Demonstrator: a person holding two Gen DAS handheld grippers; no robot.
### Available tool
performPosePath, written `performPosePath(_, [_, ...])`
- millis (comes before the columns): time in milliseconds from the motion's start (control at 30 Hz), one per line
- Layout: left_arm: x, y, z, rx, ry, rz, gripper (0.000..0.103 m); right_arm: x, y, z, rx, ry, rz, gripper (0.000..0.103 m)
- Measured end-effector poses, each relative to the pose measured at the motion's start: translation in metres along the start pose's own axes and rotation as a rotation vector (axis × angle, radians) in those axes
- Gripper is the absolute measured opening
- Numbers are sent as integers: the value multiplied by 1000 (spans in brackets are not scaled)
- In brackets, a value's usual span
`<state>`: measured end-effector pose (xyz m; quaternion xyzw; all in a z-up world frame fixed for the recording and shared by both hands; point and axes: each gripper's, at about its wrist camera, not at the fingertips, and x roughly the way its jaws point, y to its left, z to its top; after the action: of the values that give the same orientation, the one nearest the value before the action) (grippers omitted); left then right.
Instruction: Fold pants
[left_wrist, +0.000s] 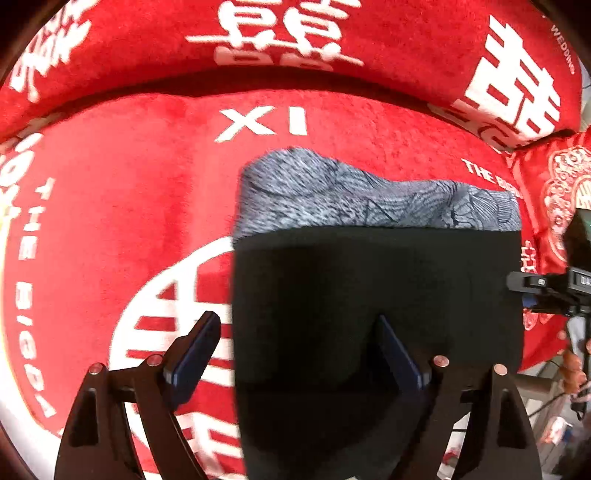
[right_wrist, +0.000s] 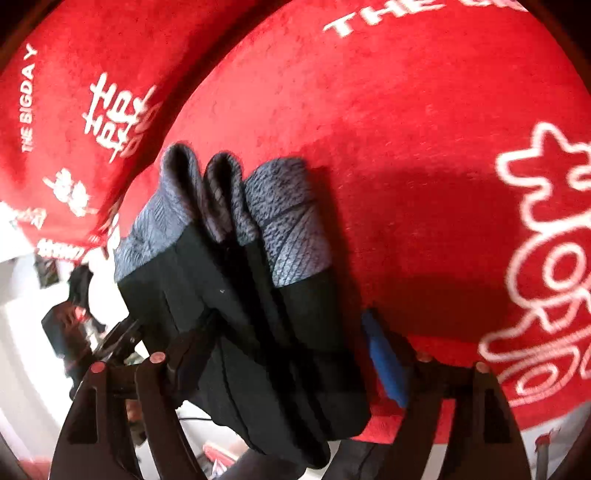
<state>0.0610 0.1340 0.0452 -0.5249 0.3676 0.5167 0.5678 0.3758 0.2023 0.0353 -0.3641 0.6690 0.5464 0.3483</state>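
1. Pants (left_wrist: 376, 295) lie folded on a red plush blanket (left_wrist: 122, 192) with white characters and lettering; black upper part nearer the cameras, grey patterned part (left_wrist: 369, 199) at the far end.
2. Left wrist view: the folded stack looks like a compact rectangle, black layer on top, grey patterned fabric sticking out beyond its far edge.
3. Left gripper (left_wrist: 299, 343): fingers spread wide. Left finger (left_wrist: 195, 354) sits over bare blanket just beside the pants' left edge; the right one is over the black fabric. Nothing pinched.
4. Right wrist view: pants (right_wrist: 258, 314) appear as several stacked folds seen edge-on, grey cuffs bunched in three humps at the far end, black part hanging past the blanket edge toward the camera.
5. Right gripper (right_wrist: 288, 332): fingers spread, blue-padded right finger (right_wrist: 384, 362) just beside the pants' right edge. Left finger is against the black fabric on the other side. The bundle lies between them; cannot tell whether either pad presses it.
6. A second red blanket fold or cushion (left_wrist: 258, 37) with big white characters runs behind the pants.
7. Right gripper's body (left_wrist: 554, 284) shows at the right edge of the left view, near the pants' right side.
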Motion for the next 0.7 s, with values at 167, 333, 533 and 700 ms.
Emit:
performPosePath(167, [-46, -2, 7, 55, -99, 25, 87, -35, 8, -9, -36, -103, -111, 60])
performPosePath(333, [-50, -20, 24, 100, -145, -10, 87, -54, 51, -8, -191, -196, -127, 24])
performPosePath(533, [0, -29, 24, 86, -79, 41, 87, -17, 73, -6, -265, -130, -143, 23])
performPosePath(700, [8, -19, 18, 48, -67, 56, 94, -8, 65, -14, -296, -137, -153, 20])
